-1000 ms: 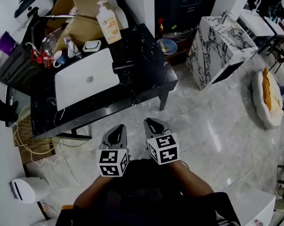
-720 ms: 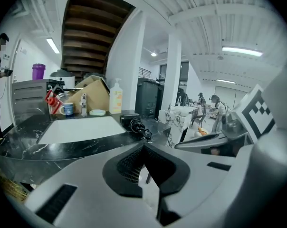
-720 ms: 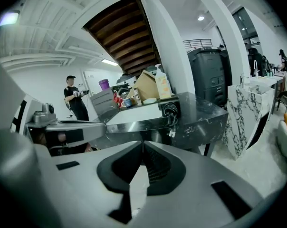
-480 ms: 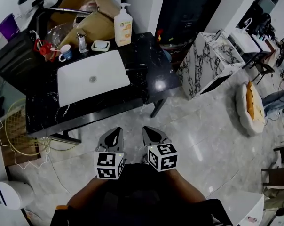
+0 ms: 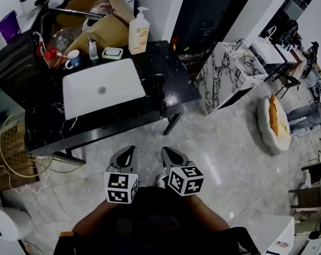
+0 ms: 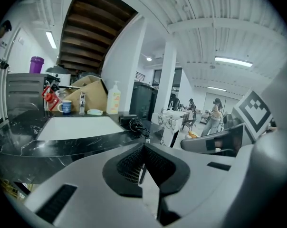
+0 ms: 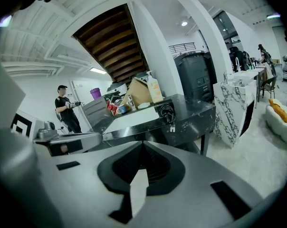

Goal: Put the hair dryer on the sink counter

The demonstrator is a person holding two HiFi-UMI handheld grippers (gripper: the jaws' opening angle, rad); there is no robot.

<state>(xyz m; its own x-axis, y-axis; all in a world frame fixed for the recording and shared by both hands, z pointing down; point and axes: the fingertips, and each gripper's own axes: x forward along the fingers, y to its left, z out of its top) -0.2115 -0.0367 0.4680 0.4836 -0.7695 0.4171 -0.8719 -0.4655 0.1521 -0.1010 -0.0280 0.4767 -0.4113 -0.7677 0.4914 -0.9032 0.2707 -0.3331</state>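
The black hair dryer (image 5: pixel 152 81) lies on the black marble counter (image 5: pixel 176 89), just right of the white sink basin (image 5: pixel 102 86), its cord coiled beside it. It also shows in the left gripper view as the hair dryer (image 6: pixel 131 123) and in the right gripper view as the hair dryer (image 7: pixel 166 111). Both grippers hang side by side over the floor, well short of the counter's front edge. The left gripper (image 5: pixel 129 152) is shut and empty, its tips (image 6: pixel 143 145) meeting. The right gripper (image 5: pixel 168 152) is likewise shut with nothing in it (image 7: pixel 142 144).
Behind the basin stand a soap bottle (image 5: pixel 138 32), a soap dish (image 5: pixel 112 52), a mug (image 5: pixel 72 62) and a cardboard box (image 5: pixel 102 20). A white marble cabinet (image 5: pixel 224 73) stands right of the counter, a pet bed (image 5: pixel 272 124) beyond. A person (image 7: pixel 67 110) stands far left.
The head view has swung a little, so the counter sits further left and up in the picture. Both grippers have sunk slightly lower and stay side by side.
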